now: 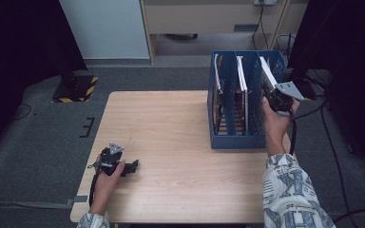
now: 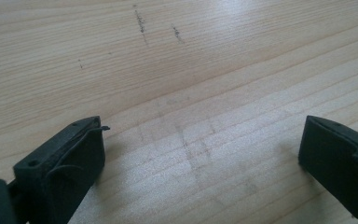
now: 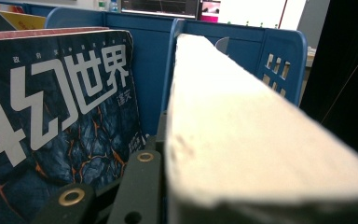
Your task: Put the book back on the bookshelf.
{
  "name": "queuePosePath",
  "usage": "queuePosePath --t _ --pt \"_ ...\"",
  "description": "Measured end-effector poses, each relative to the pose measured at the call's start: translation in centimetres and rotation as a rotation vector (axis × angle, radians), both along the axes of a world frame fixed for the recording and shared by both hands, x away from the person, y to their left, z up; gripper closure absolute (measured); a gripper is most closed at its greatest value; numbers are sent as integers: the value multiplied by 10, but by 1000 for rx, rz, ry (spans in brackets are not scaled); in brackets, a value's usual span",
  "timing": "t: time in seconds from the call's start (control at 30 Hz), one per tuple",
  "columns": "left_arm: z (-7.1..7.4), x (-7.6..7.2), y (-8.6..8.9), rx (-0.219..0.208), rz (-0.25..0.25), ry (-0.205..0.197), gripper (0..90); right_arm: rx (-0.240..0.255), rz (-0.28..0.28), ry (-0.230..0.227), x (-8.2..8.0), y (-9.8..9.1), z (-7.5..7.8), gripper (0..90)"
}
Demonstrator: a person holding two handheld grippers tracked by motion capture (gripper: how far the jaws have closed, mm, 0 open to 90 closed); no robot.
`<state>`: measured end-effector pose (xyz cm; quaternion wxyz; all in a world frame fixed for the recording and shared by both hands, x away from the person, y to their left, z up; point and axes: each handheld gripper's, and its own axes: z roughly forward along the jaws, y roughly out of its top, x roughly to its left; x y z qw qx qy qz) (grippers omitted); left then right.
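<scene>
File rack: a blue plastic rack [image 1: 237,137] with upright dividers stands on the far right part of the wooden table [image 1: 171,142]; its side walls have slotted cut-outs near the top.
Left compartment: a book or magazine [image 1: 216,90] stands on edge in it, leaning a little against the divider.
Middle compartment: a second magazine [image 1: 241,76] stands here; in the right gripper view its dark cover [image 3: 56,116] shows large white Chinese characters over a cracked, glowing orange pattern.
Right compartment: a thick book [image 1: 267,71] with pale page edges sits tilted in it, its top corner rising above the rack's rim; in the right gripper view its white page block [image 3: 242,135] runs away from the camera between the divider and the rack's outer wall.
Right gripper: the right gripper [image 1: 278,97] is held at the rack's right compartment by the person's right hand [image 1: 274,123]; its jaws are closed on the thick book, with one black jaw seen pressed flat against the book's left side.
Left gripper: the left gripper [image 1: 132,166] rests low on the table near the front left corner, well apart from the rack; its jaws stand wide apart with bare wood between them and nothing held.
Table: a few faint dark scuff marks [image 2: 142,23] show on the wood ahead of the left gripper.
</scene>
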<state>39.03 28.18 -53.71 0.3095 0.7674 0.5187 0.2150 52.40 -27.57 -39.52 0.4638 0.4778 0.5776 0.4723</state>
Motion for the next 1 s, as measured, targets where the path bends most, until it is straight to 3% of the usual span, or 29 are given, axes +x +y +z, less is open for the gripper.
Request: queuePosePath --t 0.7,0.9,1.0 --pt "0 0 0 -2 -2 2 0 18 -1 15 -1 6 1 712" --pt "0 0 0 -2 -2 2 0 33 11 21 -2 6 2 678" --pt "0 0 0 -2 -3 2 0 45 21 25 -3 5 4 618"
